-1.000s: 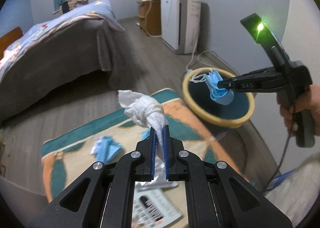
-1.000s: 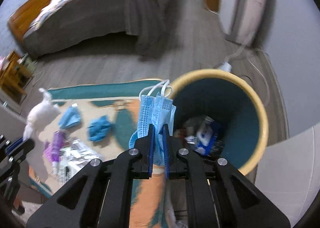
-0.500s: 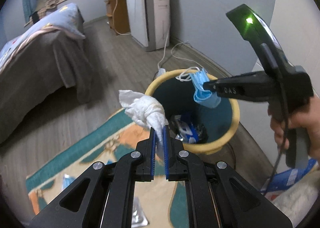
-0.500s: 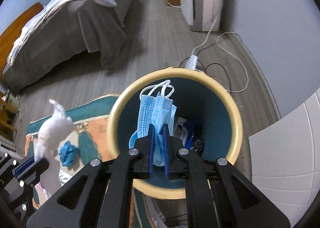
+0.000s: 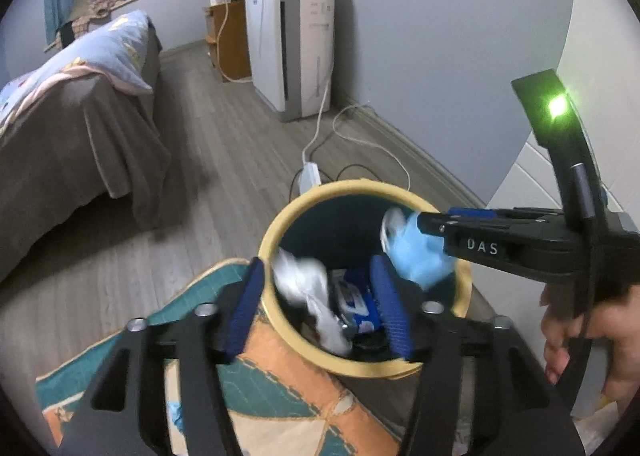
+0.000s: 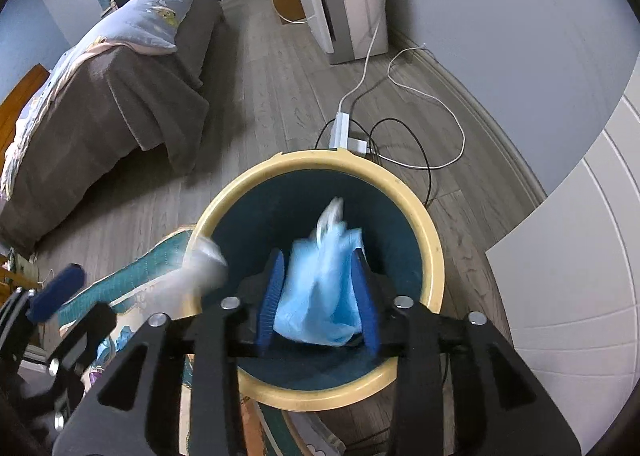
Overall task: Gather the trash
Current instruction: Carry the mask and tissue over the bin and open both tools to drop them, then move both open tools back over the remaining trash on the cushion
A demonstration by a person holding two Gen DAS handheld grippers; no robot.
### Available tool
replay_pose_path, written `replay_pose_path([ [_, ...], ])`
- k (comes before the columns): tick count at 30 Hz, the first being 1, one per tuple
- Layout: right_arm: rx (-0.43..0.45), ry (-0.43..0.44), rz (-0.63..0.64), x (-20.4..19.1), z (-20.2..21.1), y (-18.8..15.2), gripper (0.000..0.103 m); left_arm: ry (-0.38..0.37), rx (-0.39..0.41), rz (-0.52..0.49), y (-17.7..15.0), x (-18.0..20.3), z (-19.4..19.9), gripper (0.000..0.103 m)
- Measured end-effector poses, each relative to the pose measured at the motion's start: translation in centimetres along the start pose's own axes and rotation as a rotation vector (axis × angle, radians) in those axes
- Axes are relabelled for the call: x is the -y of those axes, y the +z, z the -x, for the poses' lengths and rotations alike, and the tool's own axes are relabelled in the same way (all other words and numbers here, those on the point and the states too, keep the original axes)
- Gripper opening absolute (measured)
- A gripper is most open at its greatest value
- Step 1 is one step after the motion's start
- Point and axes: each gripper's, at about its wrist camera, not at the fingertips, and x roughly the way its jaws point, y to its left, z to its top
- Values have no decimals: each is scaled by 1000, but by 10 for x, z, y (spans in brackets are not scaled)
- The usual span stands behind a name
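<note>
The left tool point(image 5: 324, 300) points down over the round yellow-rimmed bin with dark blue inside point(image 5: 280, 320). Its blue pads are opening, and the crumpled white tissue point(image 5: 308, 288) is between them but free, blurred, just inside the bin's near rim. The right tool point(image 6: 318, 308) also tips down over the bin point(image 6: 432, 264). Its pads are opening too, with the light blue face mask with white loops point(image 6: 320, 296) loose between them, blurred, above the bin's middle. A bare hand point(image 5: 584, 328) grips the right tool's black handle. More trash lies at the bottom of the bin. The bin stands on the grey wood floor point(image 5: 192, 175), by the corner of a teal and orange rug point(image 5: 248, 376).
</note>
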Motion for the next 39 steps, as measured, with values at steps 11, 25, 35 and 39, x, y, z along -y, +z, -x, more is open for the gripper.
replay_pose_path([
  [11,-8,7,33,-16,0,0,97,121,-11,25,-35,-31,31,93],
  [25,46,-98,319,-84,23,-30,97,362,34,231,-107,-121,166,96],
  [35,102,63,414,-148,60,-71,97,485,9,405,-185,-169,213,96],
  [39,63,88,446,-170,60,-88,97,487,-7,513,-205,-190,216,96],
])
